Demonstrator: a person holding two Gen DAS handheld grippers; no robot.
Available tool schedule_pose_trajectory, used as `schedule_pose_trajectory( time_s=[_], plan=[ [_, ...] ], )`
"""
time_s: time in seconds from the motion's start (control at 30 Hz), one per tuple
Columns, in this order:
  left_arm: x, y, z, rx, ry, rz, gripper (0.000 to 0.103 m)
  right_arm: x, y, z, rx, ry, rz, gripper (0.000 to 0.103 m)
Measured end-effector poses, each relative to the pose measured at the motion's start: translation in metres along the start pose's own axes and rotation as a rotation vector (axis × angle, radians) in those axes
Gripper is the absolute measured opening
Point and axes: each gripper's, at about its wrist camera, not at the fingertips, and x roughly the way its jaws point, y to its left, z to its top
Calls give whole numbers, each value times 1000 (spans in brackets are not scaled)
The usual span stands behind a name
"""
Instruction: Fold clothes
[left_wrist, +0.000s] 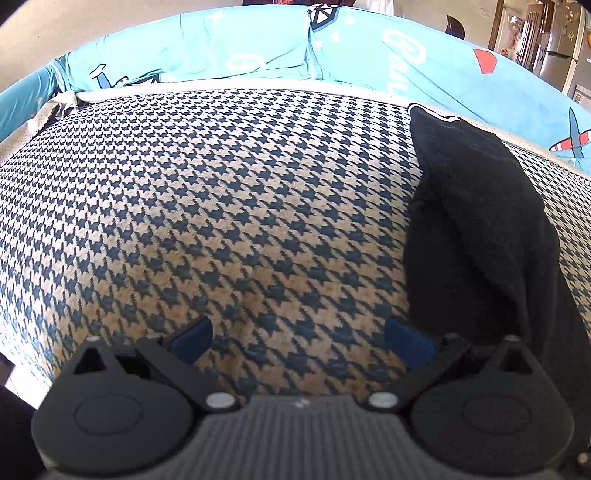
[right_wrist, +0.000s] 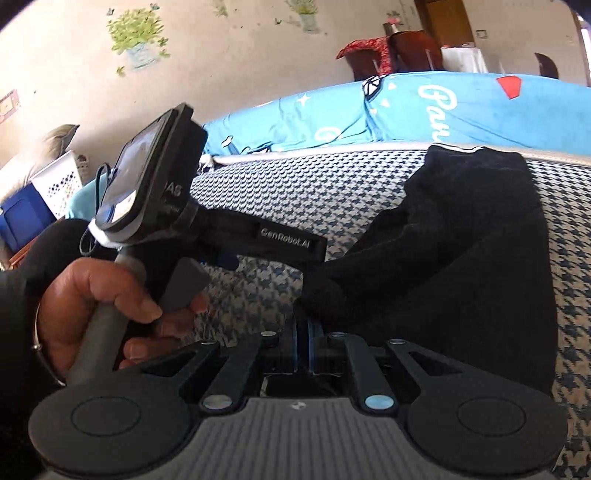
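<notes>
A black garment (left_wrist: 480, 229) lies long and partly folded on the right side of a houndstooth cushion (left_wrist: 221, 203). A thin white trim shows at its far end. My left gripper (left_wrist: 299, 332) is open just above the bare cushion. Its blue pads (left_wrist: 406, 343) are wide apart with nothing between them, and the garment's left edge lies beside the right pad. In the right wrist view my right gripper (right_wrist: 303, 332) is shut on the bunched near end of the black garment (right_wrist: 461, 258). A hand (right_wrist: 92, 295) holds the left gripper's handle at the left.
A bright blue printed sheet (left_wrist: 258, 48) covers the bed behind the cushion. Against the wall at the left stand a white perforated basket (right_wrist: 61, 184) and a blue box (right_wrist: 22, 221). Wooden chairs with a red cloth (right_wrist: 388, 51) stand further back.
</notes>
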Motion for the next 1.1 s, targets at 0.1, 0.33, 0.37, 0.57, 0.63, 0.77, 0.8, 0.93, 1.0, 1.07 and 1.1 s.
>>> schedule_pose_trajectory(
  time_s=[0.1, 0.33, 0.37, 0.57, 0.63, 0.77, 0.8, 0.93, 1.0, 1.07, 1.1],
  plan=[
    [0, 2, 0, -4, 2, -1, 103, 12, 5, -5, -46, 64, 8, 13],
    [0, 1, 1, -5, -5, -7, 103, 16, 14, -13, -101, 127, 83, 18],
    [-1, 1, 1, -5, -7, -6, 103, 16, 14, -13, -103, 127, 95, 18],
    [-3, 9, 4, -50, -26, 11, 103, 9, 11, -3, -62, 57, 100, 18],
    [-2, 11, 5, -61, -21, 6, 103, 7, 8, 1, -41, 24, 50, 19],
    [0, 9, 5, -53, -7, 12, 103, 8, -1, 9, 8, -30, -46, 25],
    [0, 8, 5, -51, -4, 15, 103, 8, -2, 12, 16, -42, -66, 28],
    [2, 8, 7, -65, 1, 27, 103, 15, -8, 22, 35, -63, -112, 36],
    [2, 11, 8, -82, 0, 30, 103, 19, -9, 26, 42, -67, -129, 43],
    [1, 14, 9, -96, -2, 33, 103, 24, -10, 29, 47, -72, -146, 47],
    [1, 15, 9, -102, -4, 35, 103, 26, -11, 31, 48, -74, -155, 50]
  ],
)
